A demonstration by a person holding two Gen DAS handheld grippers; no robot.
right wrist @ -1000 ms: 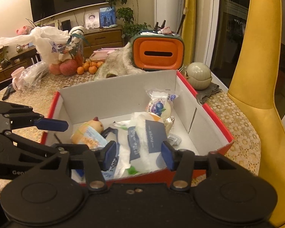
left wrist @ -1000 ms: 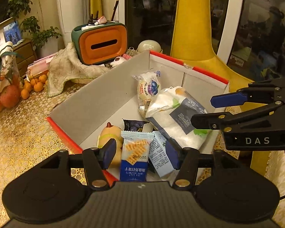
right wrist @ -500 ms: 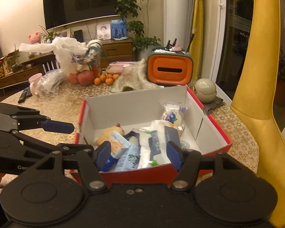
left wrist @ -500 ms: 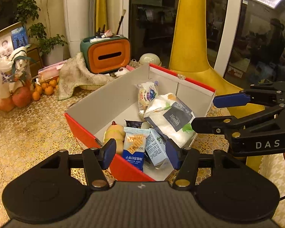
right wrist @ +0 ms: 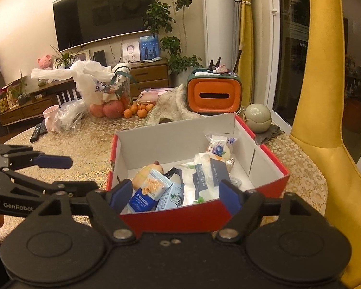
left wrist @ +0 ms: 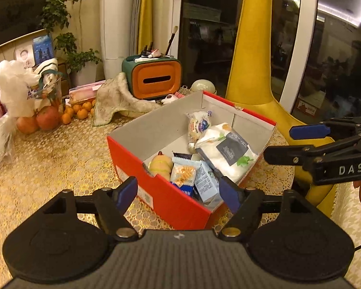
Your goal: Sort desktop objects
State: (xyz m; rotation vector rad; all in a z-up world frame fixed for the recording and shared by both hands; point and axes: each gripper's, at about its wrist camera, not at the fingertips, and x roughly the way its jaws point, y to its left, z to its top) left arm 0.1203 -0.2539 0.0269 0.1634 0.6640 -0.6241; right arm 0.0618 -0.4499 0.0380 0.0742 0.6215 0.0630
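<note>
Snacks and packets are piled in the red box, which sits near the right edge of the surface, next to the yellow chair. Both grippers hang just short of the box's near wall. The left gripper and right gripper have just been opening; fingers are spread wide with nothing between them. I'd guess the drop-off step is finished. Next move probably means hunting for whatever loose item remains, maybe the remote by the far left edge, then lining open fingers around it.
</note>
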